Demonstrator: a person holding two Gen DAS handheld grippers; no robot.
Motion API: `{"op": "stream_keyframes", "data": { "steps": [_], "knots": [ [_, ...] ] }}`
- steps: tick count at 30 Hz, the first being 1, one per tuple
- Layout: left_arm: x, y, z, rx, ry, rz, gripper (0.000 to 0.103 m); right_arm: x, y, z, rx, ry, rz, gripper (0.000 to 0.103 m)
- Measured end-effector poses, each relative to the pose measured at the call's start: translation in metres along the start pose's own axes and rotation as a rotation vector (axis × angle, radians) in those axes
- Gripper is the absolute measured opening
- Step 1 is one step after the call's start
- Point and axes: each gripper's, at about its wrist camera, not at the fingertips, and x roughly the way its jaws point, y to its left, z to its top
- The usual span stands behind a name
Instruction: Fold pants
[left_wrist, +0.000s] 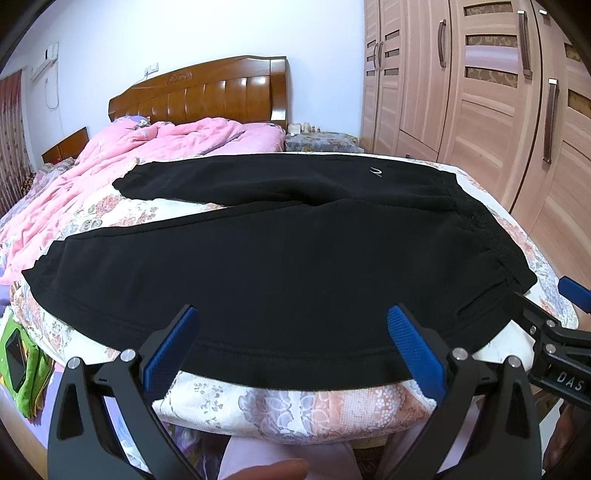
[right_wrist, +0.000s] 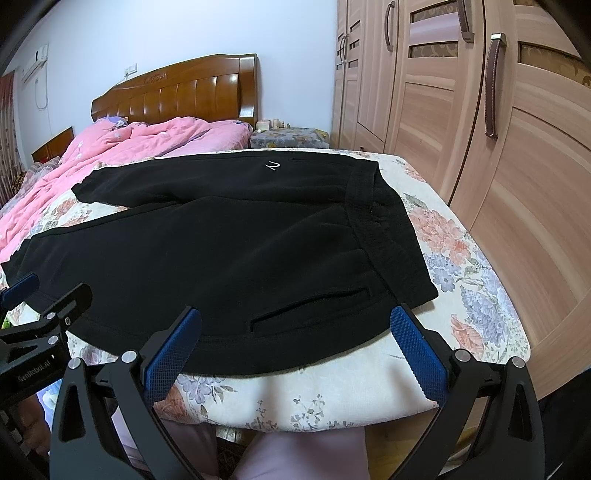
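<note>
Across the floral quilted bed (left_wrist: 295, 410), black fleece jogger pants (left_wrist: 280, 266) lie crosswise, waistband right; my left gripper (left_wrist: 291, 345) and right gripper (right_wrist: 295, 345) both gape beside the near hem.

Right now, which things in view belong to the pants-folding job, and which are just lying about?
Job:
black fleece pants, spread flat
floral bedspread under them
left gripper, open
right gripper, open

Lying about:
pink quilt
wooden headboard
wooden wardrobe
green bag
</note>
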Motion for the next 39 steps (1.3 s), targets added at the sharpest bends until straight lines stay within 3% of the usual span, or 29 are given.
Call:
{"op": "stream_keyframes", "data": {
  "steps": [39],
  "knots": [
    [0.001,0.001,-0.0049,0.005,0.019,-0.001,0.102,0.0031,-0.0016,-0.0032,0.01,0.008,0.008,0.099]
  ]
}}
